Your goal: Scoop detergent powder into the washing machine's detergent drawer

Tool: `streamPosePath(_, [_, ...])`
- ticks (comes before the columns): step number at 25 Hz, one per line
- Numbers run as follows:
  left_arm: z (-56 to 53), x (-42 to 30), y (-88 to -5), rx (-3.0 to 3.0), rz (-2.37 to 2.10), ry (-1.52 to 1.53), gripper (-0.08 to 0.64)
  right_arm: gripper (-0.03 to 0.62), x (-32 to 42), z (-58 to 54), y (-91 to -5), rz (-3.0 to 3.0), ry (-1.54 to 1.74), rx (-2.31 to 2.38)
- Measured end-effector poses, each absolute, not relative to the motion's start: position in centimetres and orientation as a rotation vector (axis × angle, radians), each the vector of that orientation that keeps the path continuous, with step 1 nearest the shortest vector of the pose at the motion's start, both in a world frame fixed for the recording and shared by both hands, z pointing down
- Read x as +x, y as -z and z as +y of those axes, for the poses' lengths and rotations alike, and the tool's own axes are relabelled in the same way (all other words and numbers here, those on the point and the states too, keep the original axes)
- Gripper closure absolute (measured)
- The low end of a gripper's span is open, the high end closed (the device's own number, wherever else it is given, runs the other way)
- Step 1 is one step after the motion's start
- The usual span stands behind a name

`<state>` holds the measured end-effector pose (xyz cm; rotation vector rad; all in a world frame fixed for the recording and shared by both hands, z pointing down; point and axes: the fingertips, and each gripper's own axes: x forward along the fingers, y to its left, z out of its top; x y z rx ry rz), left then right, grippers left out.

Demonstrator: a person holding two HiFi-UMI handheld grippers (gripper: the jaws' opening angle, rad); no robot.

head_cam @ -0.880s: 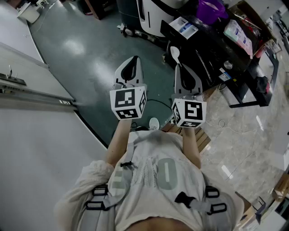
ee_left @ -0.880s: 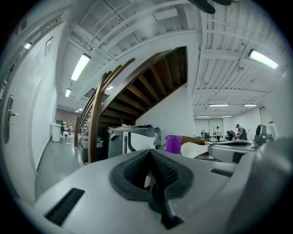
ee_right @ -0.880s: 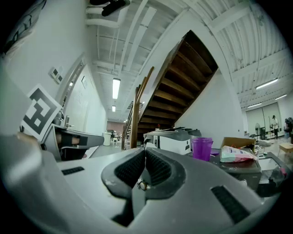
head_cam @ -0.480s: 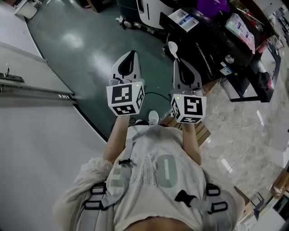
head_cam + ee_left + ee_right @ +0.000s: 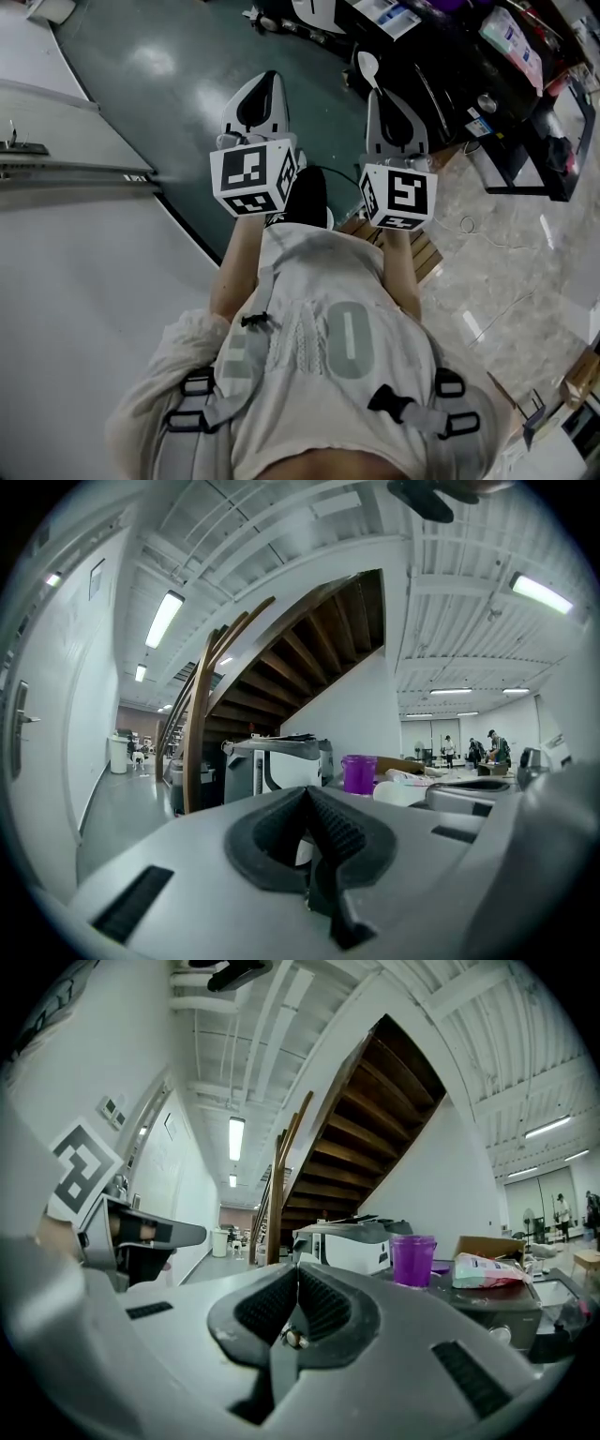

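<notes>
With both claws pointing ahead, the right gripper [image 5: 379, 94] pinches a white spoon [image 5: 367, 64] and the left gripper [image 5: 264, 84] is closed on nothing. I judge this the approach. The next move means reaching the purple tub [image 5: 413, 1258] at one o'clock, beside the washing machine [image 5: 347, 1246] at twelve.

Ceiling strip lights [image 5: 164, 619] are lighting the hall brightly; glare is showing on the floor [image 5: 152, 62]; gripper views are bending at the edges.

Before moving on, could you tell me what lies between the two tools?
In the head view, the person's dark shoe and green floor lie between the left tool and the right tool, which grips a white spoon.
</notes>
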<state>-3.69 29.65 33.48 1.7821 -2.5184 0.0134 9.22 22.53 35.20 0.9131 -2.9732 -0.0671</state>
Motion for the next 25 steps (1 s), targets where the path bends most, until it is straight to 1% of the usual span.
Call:
streamPosePath(6, [26.7,-4.5,-32.2,1.83,-2.529,-0.004,0.54,0.583,8.6,19.9,-34.4,-2.988,0.095,0.937])
streamPosePath(11, [23.3,-6.3,-31.7,1.866,-2.46,0.107,0.54,0.583,7.3,16.9,-33.9,-2.977,0.118,0.974])
streamPosePath(13, [21.5,-7.2,-31.8,1.882,-2.454,0.1,0.54,0.583,6.6,15.5,-34.0,-2.967,0.133,0.987])
streamPosePath(19, [15.7,-10.3,-32.8,1.936,-2.39,0.074,0.54,0.583,3.4,10.8,-34.6,-2.949,0.097,1.029])
streamPosePath(25, [8.2,-14.6,-32.3,1.999,-2.323,0.091,0.54,0.581,-0.7,4.6,-33.1,-2.922,0.109,1.103])
